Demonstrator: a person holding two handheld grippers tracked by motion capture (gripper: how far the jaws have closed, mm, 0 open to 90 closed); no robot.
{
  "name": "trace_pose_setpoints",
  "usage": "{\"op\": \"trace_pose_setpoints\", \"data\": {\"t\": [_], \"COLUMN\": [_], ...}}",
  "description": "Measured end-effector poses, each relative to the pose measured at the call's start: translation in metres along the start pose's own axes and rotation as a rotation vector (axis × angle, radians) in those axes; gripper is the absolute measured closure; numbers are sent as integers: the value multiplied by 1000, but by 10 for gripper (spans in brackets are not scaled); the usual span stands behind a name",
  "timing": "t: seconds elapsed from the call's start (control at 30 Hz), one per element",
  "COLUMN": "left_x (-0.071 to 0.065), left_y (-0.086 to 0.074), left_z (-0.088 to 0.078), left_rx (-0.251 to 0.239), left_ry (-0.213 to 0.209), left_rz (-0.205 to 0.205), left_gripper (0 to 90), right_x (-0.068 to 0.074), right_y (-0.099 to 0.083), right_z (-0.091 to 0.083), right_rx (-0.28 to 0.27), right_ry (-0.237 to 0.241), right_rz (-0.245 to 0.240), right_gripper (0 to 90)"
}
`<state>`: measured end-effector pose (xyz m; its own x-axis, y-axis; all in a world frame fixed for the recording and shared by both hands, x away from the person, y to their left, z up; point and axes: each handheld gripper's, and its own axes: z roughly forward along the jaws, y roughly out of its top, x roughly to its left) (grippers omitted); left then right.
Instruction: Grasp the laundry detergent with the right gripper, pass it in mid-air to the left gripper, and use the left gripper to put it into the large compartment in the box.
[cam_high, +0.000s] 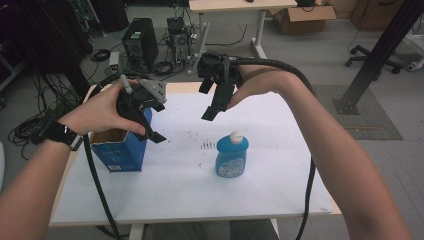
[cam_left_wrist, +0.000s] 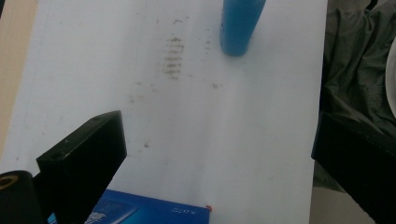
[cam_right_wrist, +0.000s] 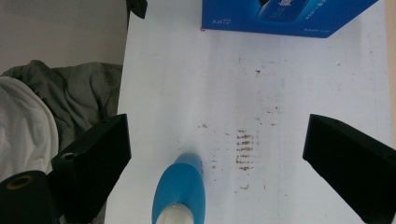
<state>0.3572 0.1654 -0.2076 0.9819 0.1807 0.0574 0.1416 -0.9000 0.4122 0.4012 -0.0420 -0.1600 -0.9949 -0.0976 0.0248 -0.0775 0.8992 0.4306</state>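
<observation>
One white table (cam_high: 280, 180), scuffed; cables (cam_high: 165, 65) on floor behind.

White rectangular tabletop (cam_high: 280, 185), brown scuff marks (cam_high: 206, 145) near centre. Open-topped blue cardboard box (cam_high: 122, 150) stands directly below the left gripper (cam_high: 150, 117). Blue plastic bottle with white cap (cam_high: 232, 155) stands upright, below the right gripper (cam_high: 212, 102).

On a white rectangular tabletop (cam_high: 280, 190) stands an upright blue plastic bottle with a white cap (cam_high: 232, 154). An open blue cardboard box (cam_high: 121, 147) stands at the left. The left gripper (cam_high: 150, 120) hangs above the box, the right gripper (cam_high: 215, 97) above the bottle, both jaws apart.
</observation>
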Motion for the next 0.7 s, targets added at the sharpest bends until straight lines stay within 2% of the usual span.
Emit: {"op": "trace_pose_setpoints", "data": {"t": [0.37,0.53,0.63,0.67,0.7], "left_x": [-1,-2,-3,-4,-4], "left_y": [-1,-3,-3,-3,-3], "left_z": [-1,2,2,3,3], "left_rx": [2,6,7,7,7], "left_ry": [6,1,-2,-1,-1], "left_rz": [-3,-11,-11,-11,-11], "left_gripper": [38,38,38,38,39], "right_x": [3,4,4,4,4], "right_y": [-4,-17,-23,-31,-31], "right_z": [-9,-18,-21,-24,-24], "right_rx": [-52,-117,-140,-174,-174], "right_ry": [-6,7,0,-5,-5], "right_rz": [-15,-17,-13,-5,-5], "right_gripper": [36,31,23,20,20]}}
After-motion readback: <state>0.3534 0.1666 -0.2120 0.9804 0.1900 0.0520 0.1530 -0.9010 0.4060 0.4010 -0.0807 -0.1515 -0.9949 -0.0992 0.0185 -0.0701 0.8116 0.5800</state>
